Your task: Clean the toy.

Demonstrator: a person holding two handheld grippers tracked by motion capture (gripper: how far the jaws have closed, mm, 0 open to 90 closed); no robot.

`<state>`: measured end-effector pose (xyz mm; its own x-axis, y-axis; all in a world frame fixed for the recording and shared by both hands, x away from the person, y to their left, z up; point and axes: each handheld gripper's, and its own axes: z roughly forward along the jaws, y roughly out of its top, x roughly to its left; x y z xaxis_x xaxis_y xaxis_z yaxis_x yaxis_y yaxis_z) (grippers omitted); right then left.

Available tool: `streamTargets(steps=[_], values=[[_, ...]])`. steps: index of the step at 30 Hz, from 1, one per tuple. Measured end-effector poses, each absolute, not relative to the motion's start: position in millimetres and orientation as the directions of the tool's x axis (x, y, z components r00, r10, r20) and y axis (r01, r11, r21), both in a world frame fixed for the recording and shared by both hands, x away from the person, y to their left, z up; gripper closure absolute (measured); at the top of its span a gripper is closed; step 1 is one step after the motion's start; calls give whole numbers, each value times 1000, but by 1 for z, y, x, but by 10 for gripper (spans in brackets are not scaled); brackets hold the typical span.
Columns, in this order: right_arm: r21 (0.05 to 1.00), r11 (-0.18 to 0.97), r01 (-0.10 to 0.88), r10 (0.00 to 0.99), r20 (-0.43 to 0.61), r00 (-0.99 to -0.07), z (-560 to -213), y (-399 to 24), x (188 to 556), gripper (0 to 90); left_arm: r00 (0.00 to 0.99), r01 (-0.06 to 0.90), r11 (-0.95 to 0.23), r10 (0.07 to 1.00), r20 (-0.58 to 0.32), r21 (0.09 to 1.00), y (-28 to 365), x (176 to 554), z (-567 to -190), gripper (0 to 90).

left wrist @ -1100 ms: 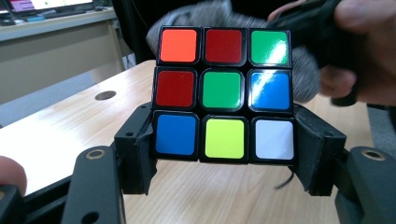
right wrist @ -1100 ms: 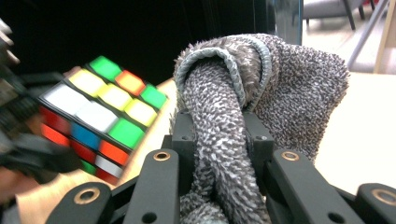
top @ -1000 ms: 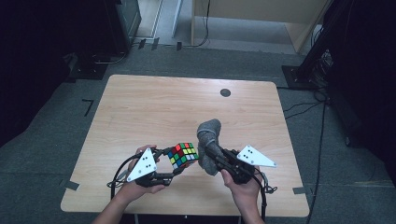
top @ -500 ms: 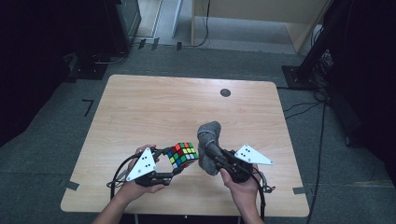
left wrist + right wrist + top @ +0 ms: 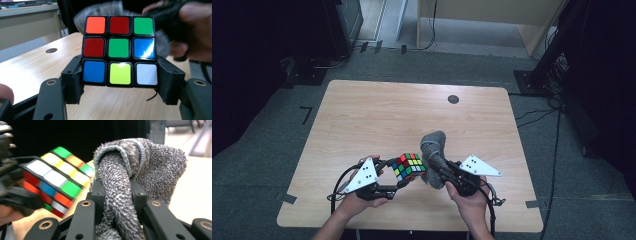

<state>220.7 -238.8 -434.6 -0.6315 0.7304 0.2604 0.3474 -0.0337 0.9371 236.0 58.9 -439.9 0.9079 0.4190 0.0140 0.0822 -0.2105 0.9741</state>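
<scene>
Puzzle cube sits clamped between the jaws of your left hand-held gripper, lifted just above the worktop near its front edge. Your right hand-held gripper is clenched on a grey cloth, touching the cube's side.

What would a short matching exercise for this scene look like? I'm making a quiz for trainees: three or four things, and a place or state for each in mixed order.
Things:
1. puzzle cube
2. grey cloth
3. round dark hole
4. table

Places or states:
A. in the far part of the tabletop, right of its middle
B. clamped in the right gripper
C. light wood, under both hands
D. clamped by its bottom row in the left gripper

Pairs: 1-D, 2-B, 3-A, 4-C
</scene>
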Motion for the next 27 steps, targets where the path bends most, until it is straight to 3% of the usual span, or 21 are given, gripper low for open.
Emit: streamTargets(steps=[5, 10, 19, 22, 27], values=[[954, -96, 285, 679, 273, -682, -417, -236, 211, 719, 905, 65, -267, 422, 56, 961, 53, 235, -445, 345], [976, -36, 216, 638, 189, -746, -404, -218, 198, 717, 913, 50, -274, 402, 67, 961, 48, 230, -444, 344], [907, -58, 418, 720, 328, -612, -435, -237, 223, 717, 909, 63, -248, 415, 47, 967, 54, 234, -441, 344], [922, -85, 377, 702, 324, -634, -426, -235, 217, 716, 906, 55, -278, 417, 69, 959, 51, 233, -444, 344], [973, -75, 218, 639, 215, -739, -403, -221, 198, 715, 909, 49, -282, 410, 74, 958, 48, 231, -445, 344]])
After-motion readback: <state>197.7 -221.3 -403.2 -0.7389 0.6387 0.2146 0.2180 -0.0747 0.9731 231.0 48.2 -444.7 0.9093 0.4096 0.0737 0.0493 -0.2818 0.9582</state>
